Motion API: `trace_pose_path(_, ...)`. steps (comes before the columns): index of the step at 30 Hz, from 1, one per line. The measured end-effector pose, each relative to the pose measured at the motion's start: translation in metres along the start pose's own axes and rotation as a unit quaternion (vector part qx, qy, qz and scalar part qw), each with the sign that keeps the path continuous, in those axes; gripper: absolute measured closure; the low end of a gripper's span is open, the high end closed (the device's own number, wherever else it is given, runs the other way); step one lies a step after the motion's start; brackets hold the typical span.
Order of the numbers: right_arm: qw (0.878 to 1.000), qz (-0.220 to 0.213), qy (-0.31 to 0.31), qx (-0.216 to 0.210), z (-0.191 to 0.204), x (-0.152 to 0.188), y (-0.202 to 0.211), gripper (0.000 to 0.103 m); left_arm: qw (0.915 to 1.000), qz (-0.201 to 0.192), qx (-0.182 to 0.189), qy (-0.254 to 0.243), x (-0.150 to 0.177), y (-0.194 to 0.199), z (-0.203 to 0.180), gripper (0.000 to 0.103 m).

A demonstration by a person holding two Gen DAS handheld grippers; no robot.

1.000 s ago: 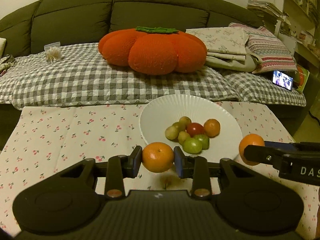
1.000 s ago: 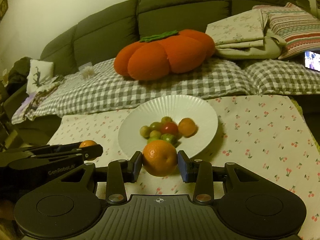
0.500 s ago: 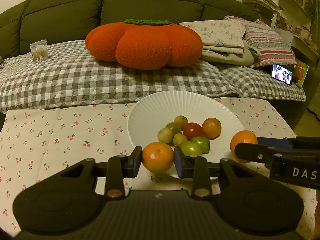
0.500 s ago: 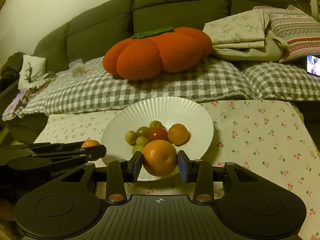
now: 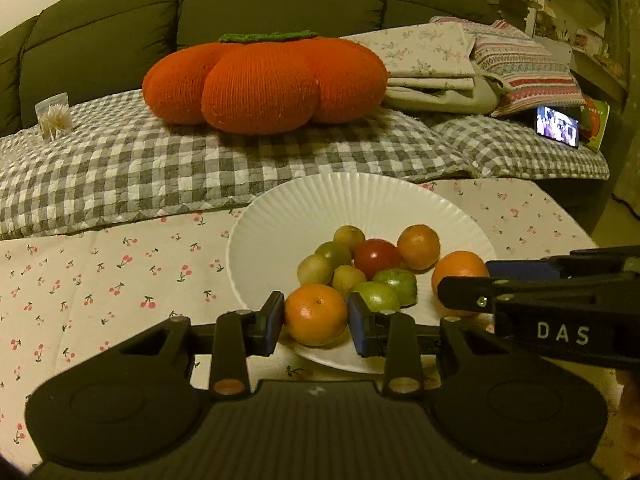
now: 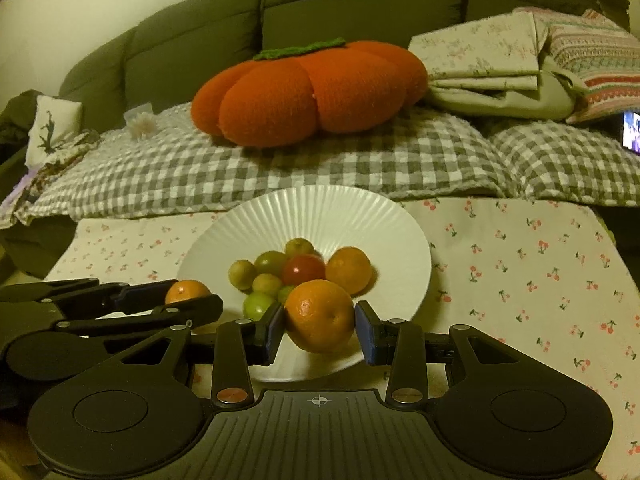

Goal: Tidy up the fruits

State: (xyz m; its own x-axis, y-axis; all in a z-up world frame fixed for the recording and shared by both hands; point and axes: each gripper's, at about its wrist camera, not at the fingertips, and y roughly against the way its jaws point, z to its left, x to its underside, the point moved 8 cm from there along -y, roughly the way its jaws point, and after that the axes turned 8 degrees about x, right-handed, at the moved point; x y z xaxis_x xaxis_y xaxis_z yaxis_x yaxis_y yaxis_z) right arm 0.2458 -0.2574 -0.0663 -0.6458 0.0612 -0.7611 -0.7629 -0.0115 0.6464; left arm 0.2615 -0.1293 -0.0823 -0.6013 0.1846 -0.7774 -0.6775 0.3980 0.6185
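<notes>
Both tongs tip downward toward the white ribbed plate (image 5: 280, 216) that sits on the counter (image 5: 100, 280), which is covered with a cherry-print cloth.

The left tongs (image 5: 316, 318) are clamped on a mandarin (image 5: 316, 314), the blue pads pressing its two sides. It hangs over the near rim of the plate, just in front of the fruit pile. In the right wrist view these tongs (image 6: 188, 300) reach in from the left edge, lying nearly level, with the same mandarin (image 6: 186, 290) showing between the fingers at the plate's left rim.

The right tongs (image 6: 320, 322) are clamped on a larger orange (image 6: 320, 314), held over the near part of the plate and just in front of the pile. In the left wrist view the right tongs (image 5: 460, 280) come in from the right side, their orange (image 5: 458, 270) over the plate's right part, close to the fruit already there.

On the plate lie a red tomato (image 5: 376, 258), an orange fruit (image 5: 418, 246) beside it, and several small green and yellowish fruits (image 5: 348, 276) bunched together, touching one another.

Behind the counter stands a dark green sofa (image 5: 100, 40) with a checked cover (image 5: 120, 176), a pumpkin-shaped orange cushion (image 5: 264, 84), folded linens (image 5: 432, 64) and a lit phone screen (image 5: 557, 126).
</notes>
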Motion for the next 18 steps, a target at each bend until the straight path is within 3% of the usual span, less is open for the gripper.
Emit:
trace_pose_path(7, 1.000, -0.003, -0.011, 0.011, -0.007, 0.000, -0.006, 0.064, 1.0000, -0.002, -0.004, -0.002, -0.001, -0.003, -0.001, 0.067)
trace_pose_path(9, 1.000, -0.001, -0.014, 0.009, -0.007, 0.001, -0.005, 0.064, 1.0000, -0.006, -0.008, -0.002, -0.002, -0.001, -0.001, 0.045)
trace_pose_path(11, 1.000, 0.000, -0.014, 0.010, -0.007, 0.000, -0.004, 0.063, 0.9998, -0.016, -0.015, -0.001, -0.005, 0.004, 0.000, 0.041)
trace_pose_path(14, 1.000, -0.014, -0.025, 0.010, -0.010, -0.005, 0.004, 0.050, 0.9997, -0.020, -0.009, 0.006, -0.009, 0.011, 0.003, 0.033)
trace_pose_path(18, 0.999, -0.026, -0.042, -0.001, -0.014, -0.014, 0.019, 0.050, 0.9988, -0.032, -0.010, 0.037, -0.014, 0.026, 0.013, 0.026)
